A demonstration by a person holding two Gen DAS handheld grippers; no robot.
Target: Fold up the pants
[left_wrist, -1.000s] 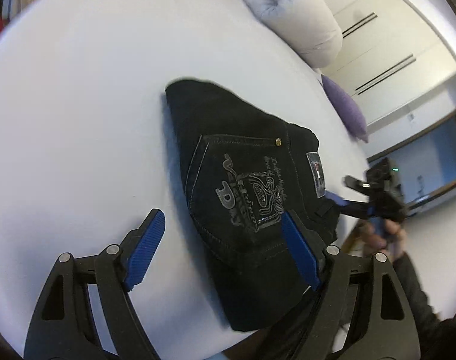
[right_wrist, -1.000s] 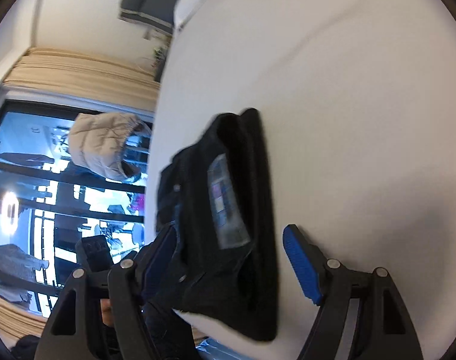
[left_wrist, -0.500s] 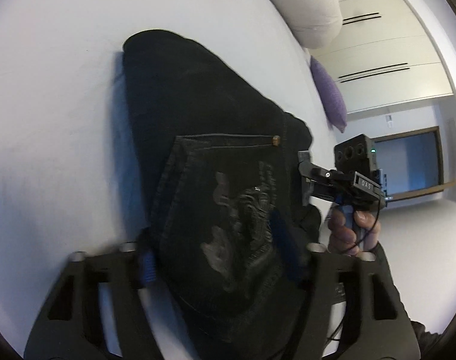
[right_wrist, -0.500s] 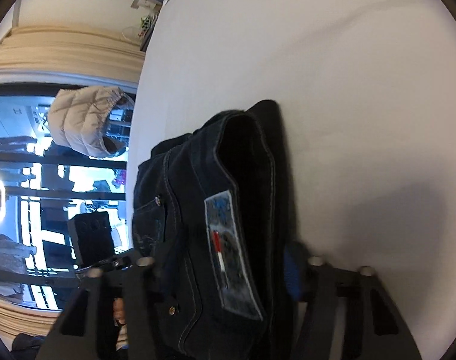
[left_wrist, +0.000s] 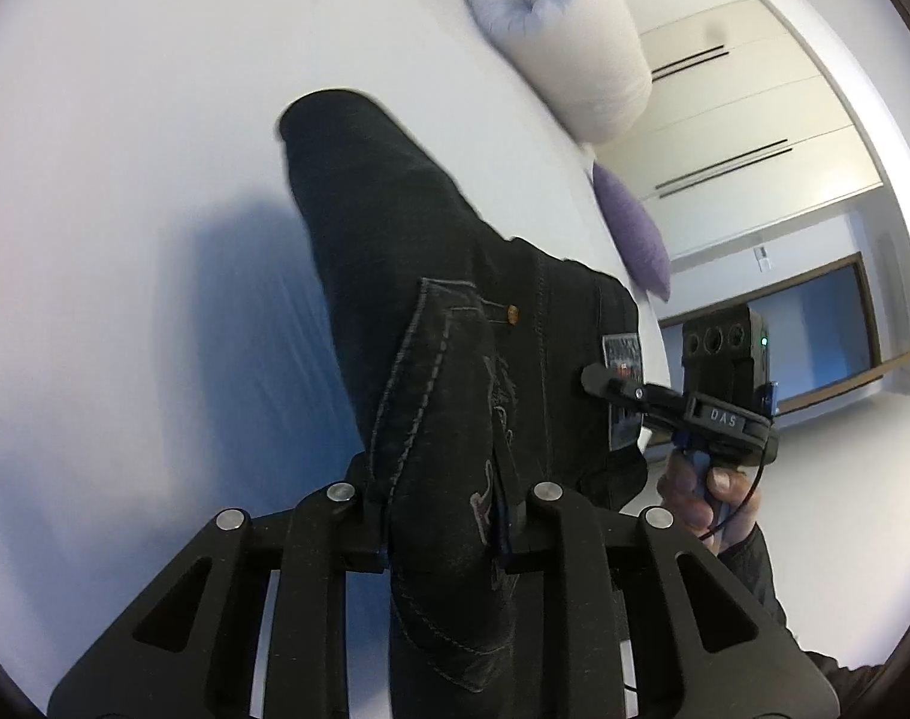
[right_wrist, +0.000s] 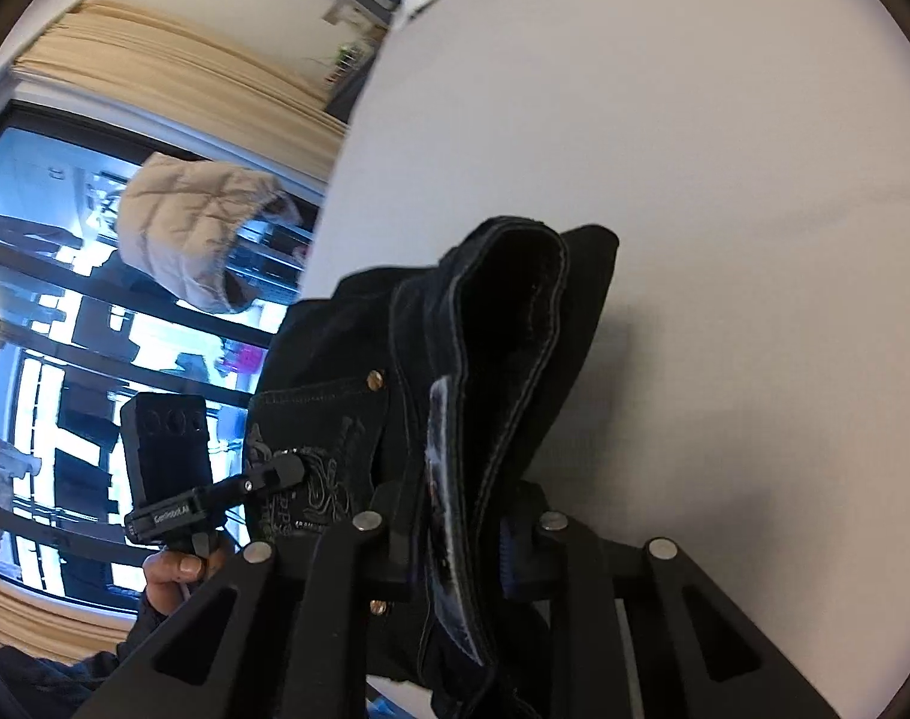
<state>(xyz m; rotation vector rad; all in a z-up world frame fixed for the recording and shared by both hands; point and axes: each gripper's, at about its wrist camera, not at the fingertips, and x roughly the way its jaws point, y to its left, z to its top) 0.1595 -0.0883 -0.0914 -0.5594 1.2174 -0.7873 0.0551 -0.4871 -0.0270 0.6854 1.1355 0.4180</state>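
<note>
The black folded jeans lie on a white bed, their near end raised off it and a shadow beneath. My left gripper has its jaws closing, pads pressing the back-pocket edge. In the right wrist view my right gripper has its jaws closing on the waistband of the jeans, beside the sewn label. Each gripper shows in the other's view: the right gripper at the label, the left gripper at the embroidered pocket. A person's hand holds the right handle.
A white bolster pillow and a purple cushion lie along the bed's far edge, with wardrobe doors behind. In the right wrist view a beige puffer jacket hangs before a large window beyond the bed's left edge.
Both grippers have moved in onto the jeans and closed from wide open to pinching the cloth. The near end of the jeans has lifted off the bed.
</note>
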